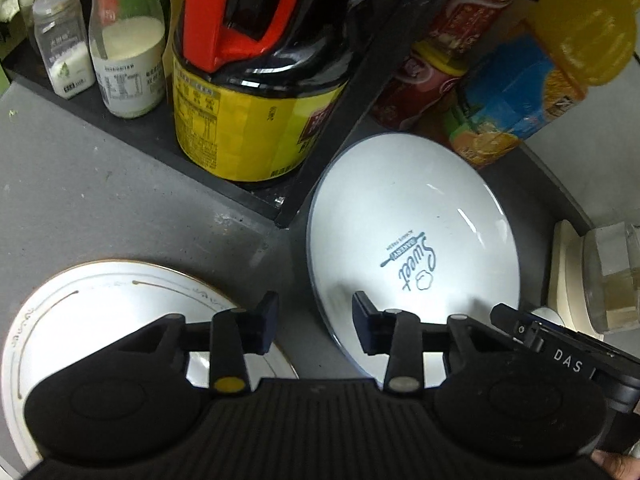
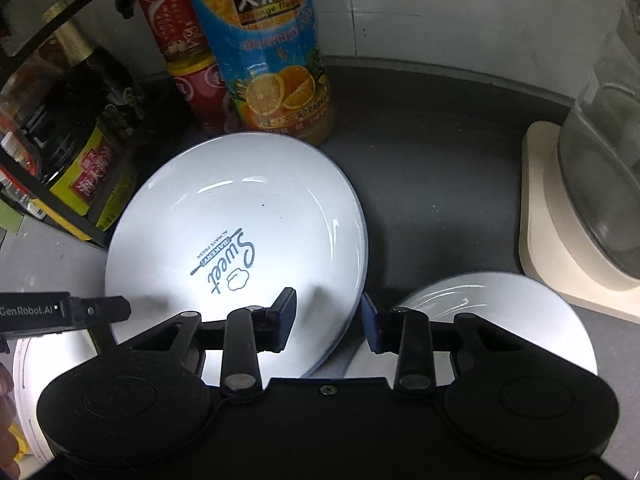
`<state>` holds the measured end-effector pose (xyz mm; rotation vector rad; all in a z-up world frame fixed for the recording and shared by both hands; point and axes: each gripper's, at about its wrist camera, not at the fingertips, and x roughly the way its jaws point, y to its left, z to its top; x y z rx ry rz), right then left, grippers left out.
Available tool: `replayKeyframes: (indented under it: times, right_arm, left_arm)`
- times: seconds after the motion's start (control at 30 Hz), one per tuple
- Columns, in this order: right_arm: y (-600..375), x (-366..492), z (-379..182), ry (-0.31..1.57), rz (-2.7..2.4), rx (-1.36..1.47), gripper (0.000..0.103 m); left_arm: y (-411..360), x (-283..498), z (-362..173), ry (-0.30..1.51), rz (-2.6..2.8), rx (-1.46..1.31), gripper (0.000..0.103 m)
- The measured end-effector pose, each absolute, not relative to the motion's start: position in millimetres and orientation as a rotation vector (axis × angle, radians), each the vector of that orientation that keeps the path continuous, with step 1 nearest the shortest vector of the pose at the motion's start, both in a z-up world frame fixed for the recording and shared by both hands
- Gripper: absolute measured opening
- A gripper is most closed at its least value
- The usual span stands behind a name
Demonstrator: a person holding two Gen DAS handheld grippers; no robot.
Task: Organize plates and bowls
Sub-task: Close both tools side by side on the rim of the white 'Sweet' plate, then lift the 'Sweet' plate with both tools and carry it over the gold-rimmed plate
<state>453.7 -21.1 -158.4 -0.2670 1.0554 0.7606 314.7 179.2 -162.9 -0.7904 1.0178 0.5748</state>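
"Sweet Bakery" plate (image 2: 240, 236) beside orange-drink bottle (image 2: 272, 60)

My two wrist cams look steeply down, close over the counter (image 1: 100, 200); both share the Sweet plate (image 1: 412, 216) (image 2: 240, 216).

My left gripper (image 1: 315, 326) points steeply down, its fingers (image 1: 267, 322) standing a modest gap apart with nothing pressed between the pads. My right gripper (image 2: 329, 318) is tilted down much the same, fingers (image 2: 285, 318) parted, pads gripping nothing. A bit of my hand (image 1: 616, 466) shows at the left wrist view's lower corner
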Motion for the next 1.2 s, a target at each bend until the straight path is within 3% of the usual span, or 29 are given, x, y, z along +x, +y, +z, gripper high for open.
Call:
replayKeyframes:
  times: [0.27,0.5,0.73,1.2]
  right_arm:
    - [-20,463,-174,1.088,0.722,-0.220,0.022]
    - [-21,464,-175,1.088,0.693,-0.189,0.022]
    - [-33,469,-174,1.111,0.718,-0.130,0.016]
    - [-68,455,-143,1.095,0.796,0.017,0.009]
  left_arm:
    - [185,319,-180,1.019,0.567,-0.824,0.027]
    - [187,323,-189,1.014,0.560,-0.868,0.023]
    - [187,323,-198,0.993,0.533,-0.953,0.013]
    - [190,304,-172,0.928,0.536,-0.966,0.010]
